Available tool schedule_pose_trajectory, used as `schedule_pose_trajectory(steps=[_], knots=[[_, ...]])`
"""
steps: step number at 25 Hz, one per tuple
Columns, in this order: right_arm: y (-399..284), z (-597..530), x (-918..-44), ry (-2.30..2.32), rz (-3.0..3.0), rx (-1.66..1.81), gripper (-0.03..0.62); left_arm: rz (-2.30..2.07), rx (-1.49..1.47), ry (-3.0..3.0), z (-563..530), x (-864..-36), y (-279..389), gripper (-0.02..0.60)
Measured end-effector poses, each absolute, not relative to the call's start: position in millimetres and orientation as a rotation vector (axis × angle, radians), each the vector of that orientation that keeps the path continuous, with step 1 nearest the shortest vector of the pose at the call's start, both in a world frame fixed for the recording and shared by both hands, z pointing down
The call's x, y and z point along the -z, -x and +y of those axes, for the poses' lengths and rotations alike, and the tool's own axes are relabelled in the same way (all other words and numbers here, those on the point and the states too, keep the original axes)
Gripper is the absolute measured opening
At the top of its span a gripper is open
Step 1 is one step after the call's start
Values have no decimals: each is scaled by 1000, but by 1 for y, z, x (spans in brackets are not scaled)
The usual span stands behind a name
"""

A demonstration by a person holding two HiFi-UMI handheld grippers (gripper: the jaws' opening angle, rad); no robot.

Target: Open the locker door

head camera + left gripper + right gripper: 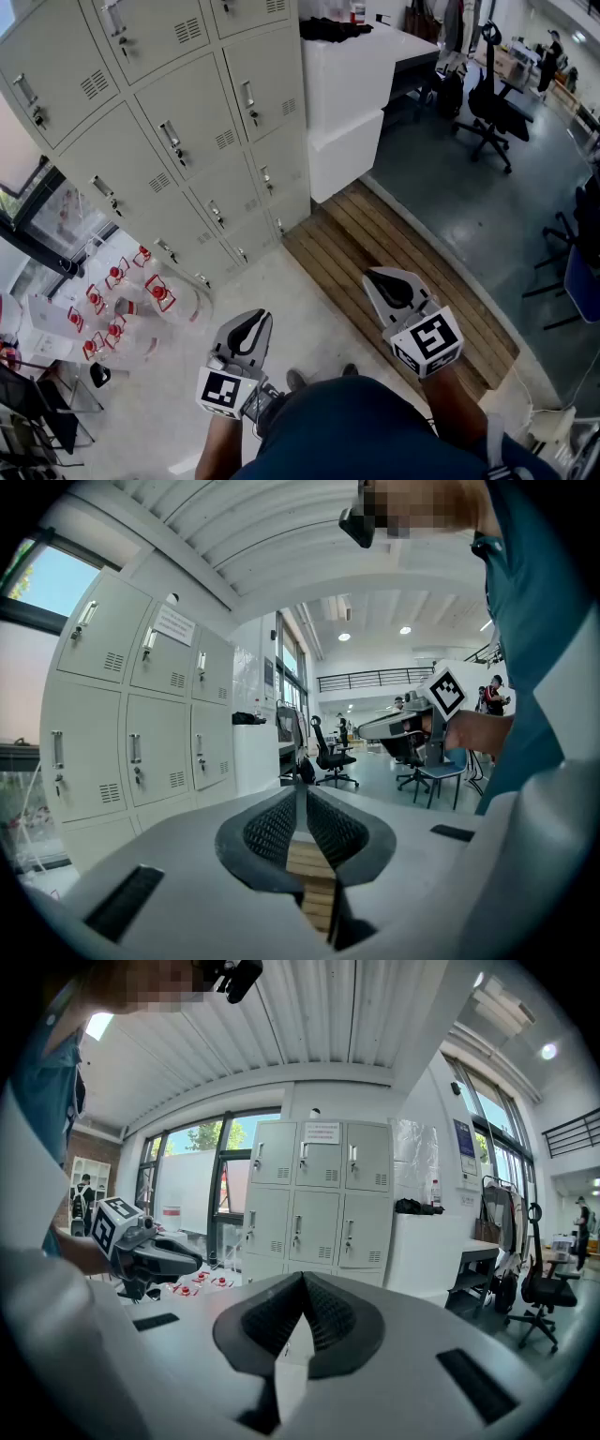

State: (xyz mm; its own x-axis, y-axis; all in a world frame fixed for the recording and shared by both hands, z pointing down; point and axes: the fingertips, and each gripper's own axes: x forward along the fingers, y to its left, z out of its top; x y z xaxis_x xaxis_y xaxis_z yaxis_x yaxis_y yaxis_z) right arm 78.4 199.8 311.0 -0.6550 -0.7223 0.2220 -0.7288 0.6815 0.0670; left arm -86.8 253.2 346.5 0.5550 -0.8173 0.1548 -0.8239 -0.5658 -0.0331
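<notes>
Your left gripper (251,326) has its jaws pressed together with nothing between them. Your right gripper (386,281) is the same, tips meeting and empty. You hold both low in front of you, side by side and apart. The locker bank (187,131) stands far and to the left, well apart from both, and every door you can see is closed. Pale floor (281,291) stretches between you and it. A wooden deck (375,234) runs under your right gripper, and a white cabinet (352,103) stands just beside the bank's right end. Red-capped bottles (131,300) crowd the near left.
</notes>
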Motion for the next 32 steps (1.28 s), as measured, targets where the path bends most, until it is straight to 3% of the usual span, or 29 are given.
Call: schedule_pose_trajectory(steps=[14, 32], knots=[[-51, 197, -315, -1149, -2666, -46, 36, -1443, -241, -2728, 252, -352, 110, 48], [24, 181, -320, -1258, -2673, -93, 37, -1378, -252, -2773, 230, -358, 195, 48]])
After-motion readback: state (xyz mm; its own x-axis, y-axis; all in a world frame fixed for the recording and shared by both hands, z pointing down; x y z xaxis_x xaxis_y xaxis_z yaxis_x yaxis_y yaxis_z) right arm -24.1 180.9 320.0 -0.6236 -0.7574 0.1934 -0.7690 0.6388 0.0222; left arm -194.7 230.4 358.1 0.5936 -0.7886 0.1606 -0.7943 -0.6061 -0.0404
